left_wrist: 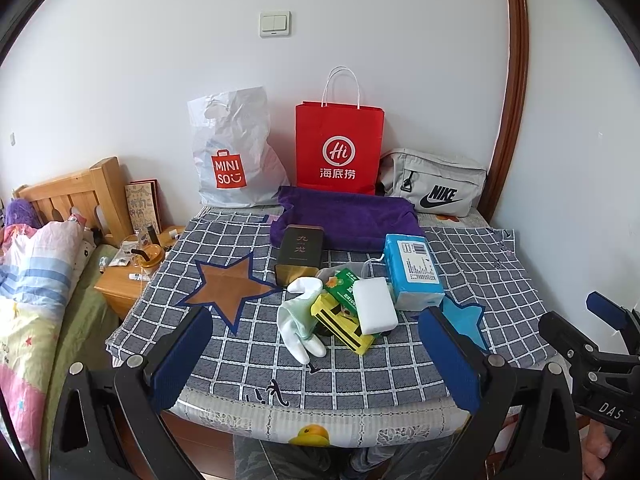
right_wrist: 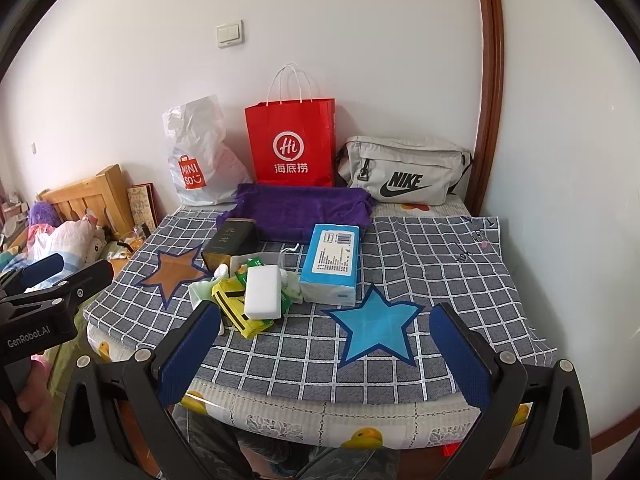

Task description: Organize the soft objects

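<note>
Both the left gripper (left_wrist: 316, 344) and right gripper (right_wrist: 326, 350) hang spread and empty over the table's near edge, so sorting looks unstarted. The next move likely calls for reaching to the white sponge (left_wrist: 374, 306) atop the pile; beyond it the purple towel (left_wrist: 344, 216) lies, with bare checked cloth (right_wrist: 432, 264) right of the sponge for manoeuvre.

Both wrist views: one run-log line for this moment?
phase: pre-grasp | left gripper: open, empty | right gripper: open, empty | white rectangular sponge: atop central pile | purple folded towel: behind pile
</note>
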{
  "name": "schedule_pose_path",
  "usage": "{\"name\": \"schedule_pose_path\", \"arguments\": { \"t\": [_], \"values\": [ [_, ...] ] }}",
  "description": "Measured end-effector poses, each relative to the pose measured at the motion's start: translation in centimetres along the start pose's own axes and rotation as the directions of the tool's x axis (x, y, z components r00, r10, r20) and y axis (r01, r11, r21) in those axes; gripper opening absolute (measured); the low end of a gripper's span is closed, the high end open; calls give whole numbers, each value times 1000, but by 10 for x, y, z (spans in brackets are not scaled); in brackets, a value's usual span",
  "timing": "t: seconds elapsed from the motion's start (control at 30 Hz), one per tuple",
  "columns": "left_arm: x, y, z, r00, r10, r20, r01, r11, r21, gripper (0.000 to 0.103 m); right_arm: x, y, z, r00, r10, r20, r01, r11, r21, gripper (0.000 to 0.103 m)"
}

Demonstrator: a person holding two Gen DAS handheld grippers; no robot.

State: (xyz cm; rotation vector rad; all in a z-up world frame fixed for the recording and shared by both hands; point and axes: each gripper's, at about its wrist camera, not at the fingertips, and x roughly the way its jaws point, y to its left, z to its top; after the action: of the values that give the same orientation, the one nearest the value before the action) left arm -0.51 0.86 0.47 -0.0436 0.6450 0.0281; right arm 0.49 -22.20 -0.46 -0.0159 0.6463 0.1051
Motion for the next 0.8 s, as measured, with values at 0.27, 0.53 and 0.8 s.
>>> {"name": "schedule_pose_path", "arguments": {
  "t": [0.27, 0.53, 0.8],
  "values": [
    [-1, -4, 2, 1000, -1, 2, 1, 1000, 6, 103, 0, 1, -1, 1000, 1, 3, -1, 1000, -1, 103],
    [-1, -4, 3, 1000, -2, 3, 1, 1000, 3, 103, 0, 2, -2, 1000, 4, 4, -4, 1000, -1, 103],
    [-1, -4, 3, 1000, -1, 2, 1, 1000, 4, 103, 1, 2, -2, 1000, 10, 1, -10, 1000, -4, 103]
  ]
}}
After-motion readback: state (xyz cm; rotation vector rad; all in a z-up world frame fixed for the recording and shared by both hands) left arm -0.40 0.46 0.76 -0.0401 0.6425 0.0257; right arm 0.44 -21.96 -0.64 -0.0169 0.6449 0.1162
